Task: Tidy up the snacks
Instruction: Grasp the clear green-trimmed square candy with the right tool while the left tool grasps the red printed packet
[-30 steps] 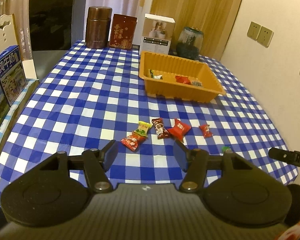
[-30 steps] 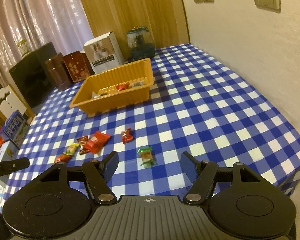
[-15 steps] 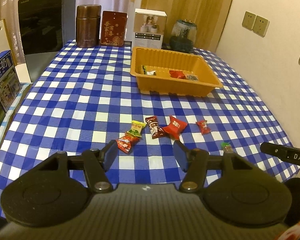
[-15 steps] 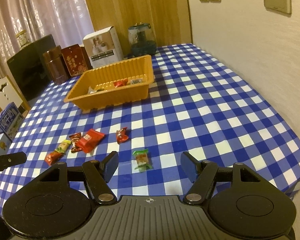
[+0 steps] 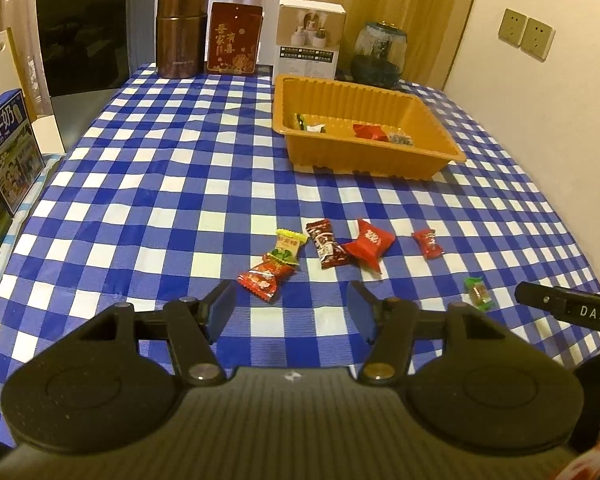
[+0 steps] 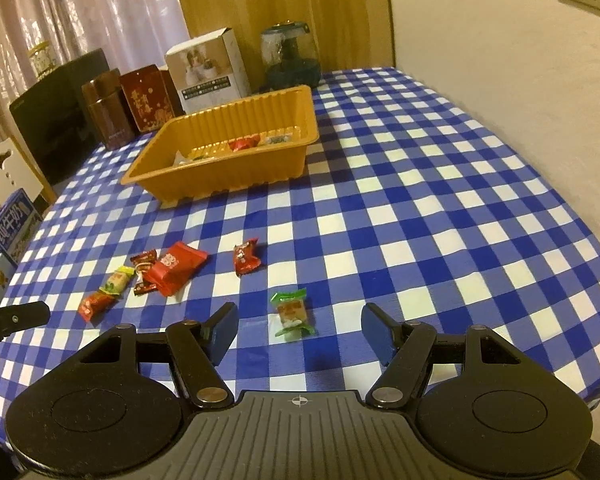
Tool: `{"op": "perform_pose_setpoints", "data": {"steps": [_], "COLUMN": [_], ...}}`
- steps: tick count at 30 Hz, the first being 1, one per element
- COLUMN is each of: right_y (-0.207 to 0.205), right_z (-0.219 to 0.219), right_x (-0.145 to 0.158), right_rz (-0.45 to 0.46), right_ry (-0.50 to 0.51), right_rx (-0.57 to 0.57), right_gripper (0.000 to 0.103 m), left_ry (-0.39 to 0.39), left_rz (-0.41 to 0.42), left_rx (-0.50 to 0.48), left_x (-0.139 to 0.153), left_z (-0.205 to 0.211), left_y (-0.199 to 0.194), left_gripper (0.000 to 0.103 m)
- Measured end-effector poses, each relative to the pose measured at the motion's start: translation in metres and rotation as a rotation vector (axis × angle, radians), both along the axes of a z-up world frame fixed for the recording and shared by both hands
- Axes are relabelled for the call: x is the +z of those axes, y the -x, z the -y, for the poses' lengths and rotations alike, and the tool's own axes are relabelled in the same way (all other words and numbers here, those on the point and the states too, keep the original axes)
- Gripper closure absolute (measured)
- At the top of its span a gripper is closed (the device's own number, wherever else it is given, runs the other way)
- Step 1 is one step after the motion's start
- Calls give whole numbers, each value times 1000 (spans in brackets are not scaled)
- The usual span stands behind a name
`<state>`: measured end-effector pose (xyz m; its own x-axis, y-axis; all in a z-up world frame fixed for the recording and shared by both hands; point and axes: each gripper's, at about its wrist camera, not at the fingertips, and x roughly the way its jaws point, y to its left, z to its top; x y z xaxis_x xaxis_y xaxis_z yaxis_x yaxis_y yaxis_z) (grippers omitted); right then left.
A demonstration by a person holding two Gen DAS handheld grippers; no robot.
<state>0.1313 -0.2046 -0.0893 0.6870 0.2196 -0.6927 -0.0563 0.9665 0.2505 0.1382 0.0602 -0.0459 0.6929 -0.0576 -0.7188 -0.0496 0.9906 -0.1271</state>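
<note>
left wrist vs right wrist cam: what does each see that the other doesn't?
Left wrist only: the left gripper, open and empty, and a wall socket pair to the right.

Right wrist only: the right gripper, open, with the green-wrapped candy lying on the cloth just ahead of its fingers.

Both: the orange tray holding a few snacks, the loose red and yellow snacks on the checked tablecloth, and the boxes and jars behind.

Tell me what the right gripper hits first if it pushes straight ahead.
Most likely the green-wrapped candy, lying on the checkered tablecloth between the open fingers of the right gripper. Height above the cloth is unclear, so it might pass over.
</note>
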Motion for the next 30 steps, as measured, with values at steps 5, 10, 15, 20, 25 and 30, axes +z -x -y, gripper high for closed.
{"op": "perform_pose_setpoints", "data": {"steps": [5,10,15,20,25,30], "right_y": [-6,-11,-16,-20,-27,-34], "right_z": [-3,-5,-6,-10,-21,-30], "right_x": [-7,-13,-16,-21,-31,-42], "right_rz": [-13,-24,-21,-8,-13,-19], "right_ry": [5,6,14,34,62,94], "right_rx": [9,5,3,25,65,99], "right_gripper": [35,35,35,43,52,61], "left_ry": [0,-6,-20,-33,-34,-39], "left_rz": [-12,-19,-20,-22,-31,-37], "left_rx": [1,-3,-8,-14,-17,-25], "left_x": [-6,-11,-14,-19,-25,-30], "left_z": [-2,-1,0,-1,-1,-2], "left_y": [-6,-11,-15,-19,-24,-28], "left_gripper": [45,45,44,44,44,44]}}
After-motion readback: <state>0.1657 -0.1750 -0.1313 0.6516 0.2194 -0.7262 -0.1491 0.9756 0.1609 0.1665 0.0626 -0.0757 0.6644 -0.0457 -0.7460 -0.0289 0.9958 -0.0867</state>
